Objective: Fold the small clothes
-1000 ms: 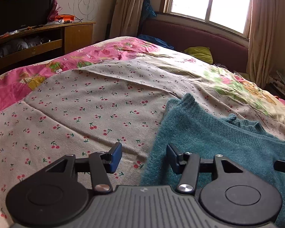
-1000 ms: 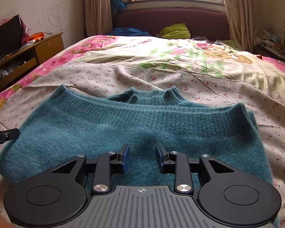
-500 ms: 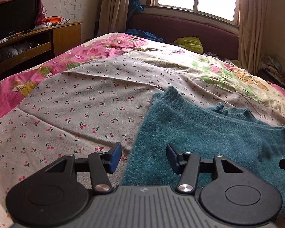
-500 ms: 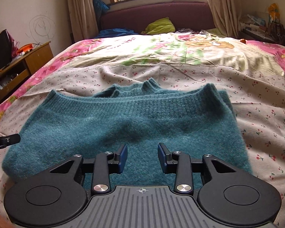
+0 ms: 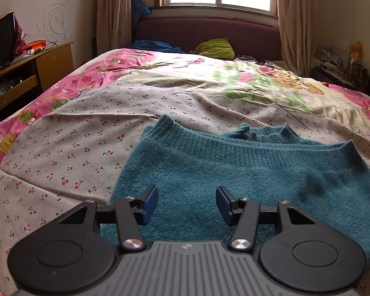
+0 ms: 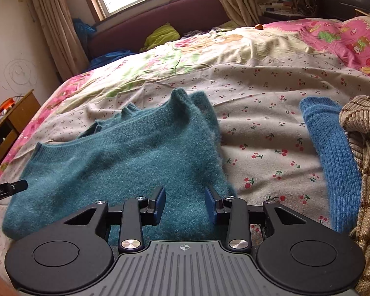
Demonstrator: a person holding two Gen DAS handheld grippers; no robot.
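A fuzzy teal sweater [image 5: 234, 172] lies folded flat on the cherry-print bedspread [image 5: 74, 148], its ribbed edge toward the window. My left gripper [image 5: 187, 204] hovers open over the sweater's near left part, nothing between its fingers. In the right wrist view the same teal sweater [image 6: 125, 157] fills the left half. My right gripper [image 6: 185, 206] stands open above the sweater's near right corner, holding nothing. A tip of the left gripper [image 6: 9, 188] pokes in at the left edge of that view.
A blue knit garment [image 6: 330, 153] and a tan striped knit [image 6: 367, 162] lie to the right of the sweater. A wooden TV cabinet [image 5: 24, 74] stands left of the bed. A dark red headboard [image 5: 209, 34] with a yellow-green cushion [image 5: 217, 48] is at the far end.
Both grippers have swung to the right over the bed. The left one now sits over the sweater rather than beside it, and the right view has rolled, bringing the blue and tan knits into sight.
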